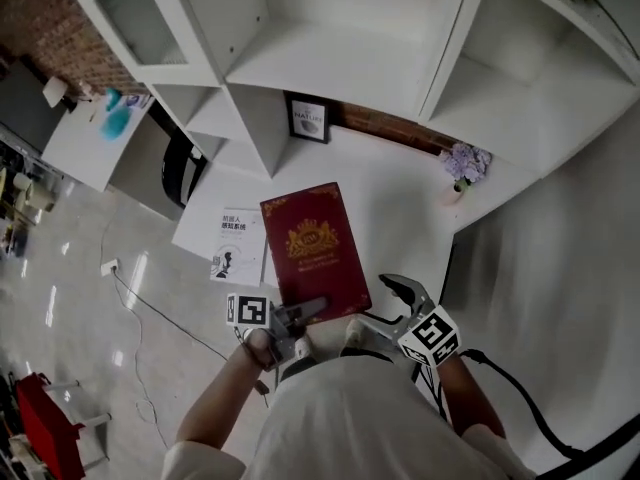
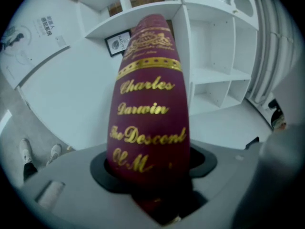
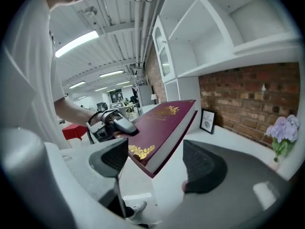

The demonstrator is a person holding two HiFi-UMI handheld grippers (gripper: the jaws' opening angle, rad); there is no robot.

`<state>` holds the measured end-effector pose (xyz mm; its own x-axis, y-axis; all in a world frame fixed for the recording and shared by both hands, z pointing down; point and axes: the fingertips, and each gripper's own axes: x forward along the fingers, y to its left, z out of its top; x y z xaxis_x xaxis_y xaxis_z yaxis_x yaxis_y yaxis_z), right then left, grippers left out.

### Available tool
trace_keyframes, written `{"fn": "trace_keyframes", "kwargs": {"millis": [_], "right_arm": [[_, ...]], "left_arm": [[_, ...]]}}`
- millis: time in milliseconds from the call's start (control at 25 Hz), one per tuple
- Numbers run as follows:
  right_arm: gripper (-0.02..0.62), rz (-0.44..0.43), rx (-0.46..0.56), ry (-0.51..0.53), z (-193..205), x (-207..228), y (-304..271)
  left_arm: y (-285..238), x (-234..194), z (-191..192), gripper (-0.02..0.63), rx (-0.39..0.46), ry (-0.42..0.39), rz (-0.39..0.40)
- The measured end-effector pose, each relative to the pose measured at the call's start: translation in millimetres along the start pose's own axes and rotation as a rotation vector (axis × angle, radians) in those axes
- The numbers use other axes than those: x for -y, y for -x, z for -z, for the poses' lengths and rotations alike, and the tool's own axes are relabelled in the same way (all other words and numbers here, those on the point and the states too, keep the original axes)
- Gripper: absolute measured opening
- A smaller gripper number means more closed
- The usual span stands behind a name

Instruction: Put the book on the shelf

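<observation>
So here's how it looks: the left gripper is clamped on the book. Its jaws are partway closed, with the spine end wedged tight between the black pads. From that gripper's own view the spine runs straight out ahead of the jaws, with gold lettering that reads "Charles Darwin" and "The Descent". It's a dark red hardback with a gold crest, cover facing up, held in the air above the white desk.

The right gripper is a different story. Its jaws stand wide apart and the book's near corner pokes into the gap between them. There's clear daylight between the book and the pad on the right of its view. On the other pad I honestly can't tell if it touches the cover. From there the left gripper shows across the book, biting the opposite edge.

Ahead of both grippers, past the book's far end, is the white shelf with its open compartments. A small framed picture stands at the back of the desk, a bit left of the spine as the left gripper sees it. Purple flowers sit off on the right gripper's side, in front of the brick wall. A printed booklet lies on the white surface on the left gripper's side.
</observation>
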<state>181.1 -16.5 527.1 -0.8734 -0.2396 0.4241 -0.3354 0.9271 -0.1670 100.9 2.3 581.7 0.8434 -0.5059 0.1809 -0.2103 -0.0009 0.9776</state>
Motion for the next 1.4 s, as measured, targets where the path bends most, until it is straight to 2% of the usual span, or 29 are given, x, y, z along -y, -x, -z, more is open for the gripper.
{"fn": "trace_keyframes", "kwargs": {"millis": [160, 360, 480, 760, 1000, 1200, 1400], "right_arm": [[0.36, 0.001, 0.057, 0.068, -38, 2, 12], [0.36, 0.012, 0.14, 0.116, -85, 0, 26], [0.36, 0.034, 0.171, 0.134, -98, 4, 28], [0.359, 0.109, 0.192, 0.132, -117, 17, 22], [0.36, 0.135, 0.196, 0.148, -151, 29, -12], [0.36, 0.16, 0.231, 0.175, -182, 21, -17], [0.36, 0.157, 0.294, 0.212, -233, 28, -23]], "left_arm": [[4, 52, -22, 0.311, 0.038, 0.04, 0.036], [17, 106, -45, 0.311, 0.082, 0.011, 0.016], [22, 134, -67, 0.311, 0.118, 0.029, 0.023], [27, 190, -129, 0.313, 0.121, -0.035, 0.049], [24, 217, -206, 0.313, 0.128, -0.051, 0.069], [22, 218, -237, 0.314, 0.15, -0.023, 0.049], [7, 223, -268, 0.316, 0.149, 0.018, 0.096]]}}
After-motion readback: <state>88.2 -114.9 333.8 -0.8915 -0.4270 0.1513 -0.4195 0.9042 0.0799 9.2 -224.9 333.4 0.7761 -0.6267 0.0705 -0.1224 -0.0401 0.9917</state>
